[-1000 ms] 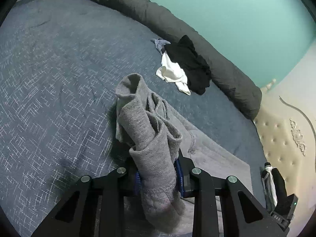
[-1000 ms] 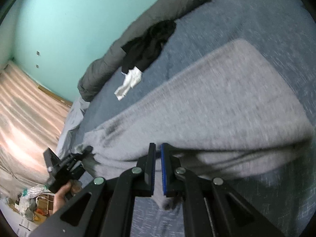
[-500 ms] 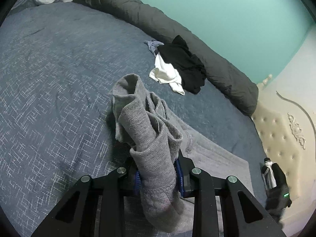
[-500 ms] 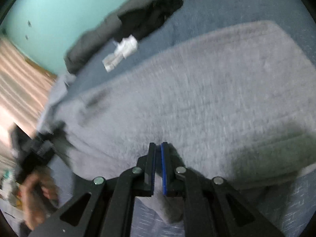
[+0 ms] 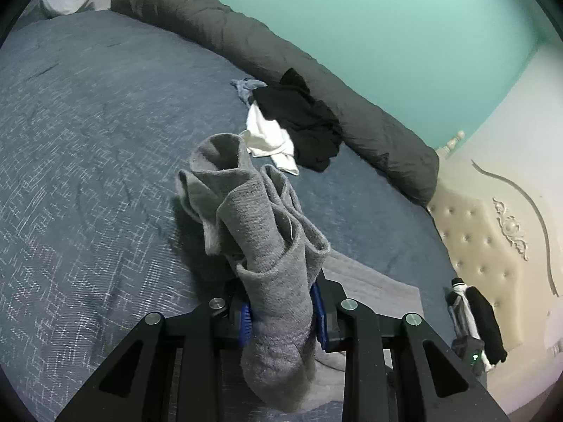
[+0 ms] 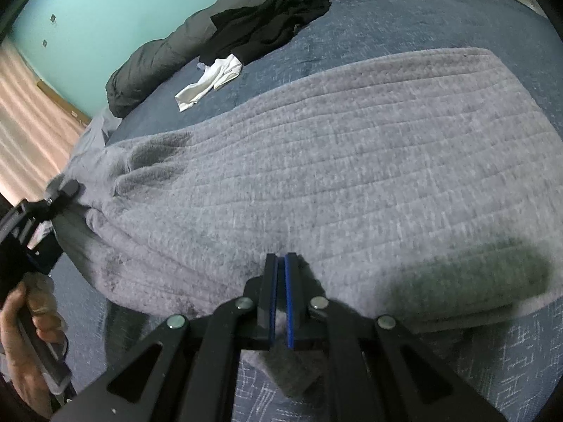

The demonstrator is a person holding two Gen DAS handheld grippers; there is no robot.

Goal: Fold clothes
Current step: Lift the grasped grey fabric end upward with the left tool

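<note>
A grey knitted garment [image 6: 352, 161] lies spread over the blue bedspread [image 6: 510, 369] in the right wrist view. My right gripper [image 6: 280, 263] is shut on its near edge, and a tab of grey cloth pokes out below the blue pads. At the far left of that view my left gripper [image 6: 61, 193] grips the garment's other end, with a hand [image 6: 31, 351] on its handle. In the left wrist view my left gripper [image 5: 281, 313] is shut on a thick bunched roll of the same grey garment [image 5: 260, 218], held up off the bed.
A black garment [image 5: 302, 123] and a white one [image 5: 271, 140] lie heaped by a long dark grey rolled duvet [image 5: 246, 42] along the teal wall. A cream tufted headboard [image 5: 485, 232] bounds the bed on the right. Blue bedspread [image 5: 88, 140] stretches left.
My right gripper has swung down and across, so the garment now fills its view and lies flatter. The left gripper has risen slightly with its grey bunch.
</note>
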